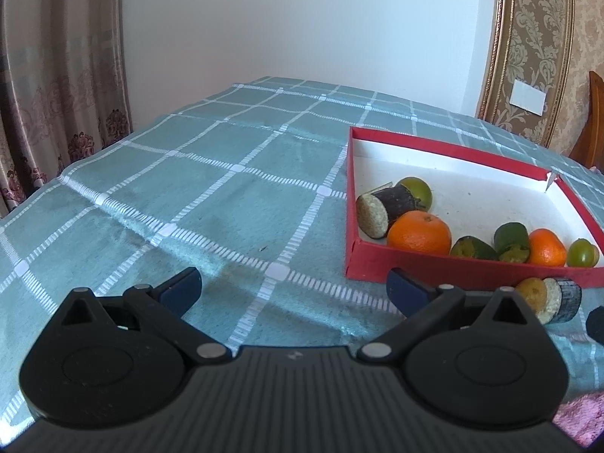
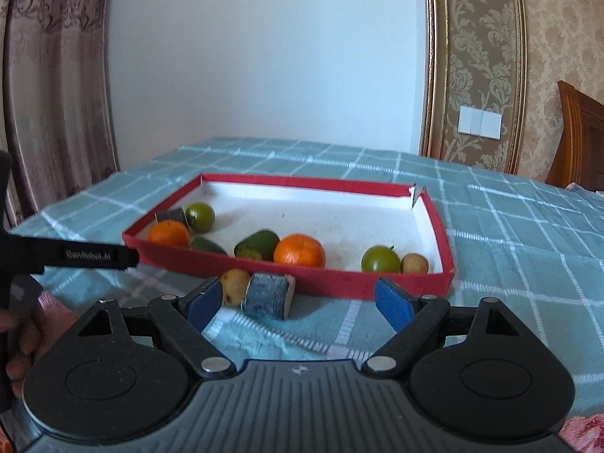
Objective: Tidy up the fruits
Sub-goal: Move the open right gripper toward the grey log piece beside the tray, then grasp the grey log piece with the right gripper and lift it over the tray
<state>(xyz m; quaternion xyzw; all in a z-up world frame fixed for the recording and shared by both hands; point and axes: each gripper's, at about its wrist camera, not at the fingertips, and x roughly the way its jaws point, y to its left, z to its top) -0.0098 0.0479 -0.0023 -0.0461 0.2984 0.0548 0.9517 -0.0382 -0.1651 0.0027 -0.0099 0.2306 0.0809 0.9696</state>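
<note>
Right tool [image 2: 296, 300]: spread apart, empty. Left tool [image 1: 292, 288]: likewise. Dark cane piece [image 2: 268, 294], touching brown fruit [image 2: 234, 286] outside red box [image 2: 339, 283]: risk of rolling, nudging neighbour.

Matt red cardboard box [image 2: 339, 283] (white inside) sits on soft woven checked tablecloth [image 1: 188, 188].

One readable mark: "GenRobot.AI"

The pale lettering "GenRobot.AI" stands along the black finger of the left gripper [image 2: 98, 255], which reaches in from the left edge of the right wrist view, ahead and to the left of the right gripper's own fingers. A small emblem on the right gripper's ribbed body [image 2: 298, 370] is too tiny to read.
</note>
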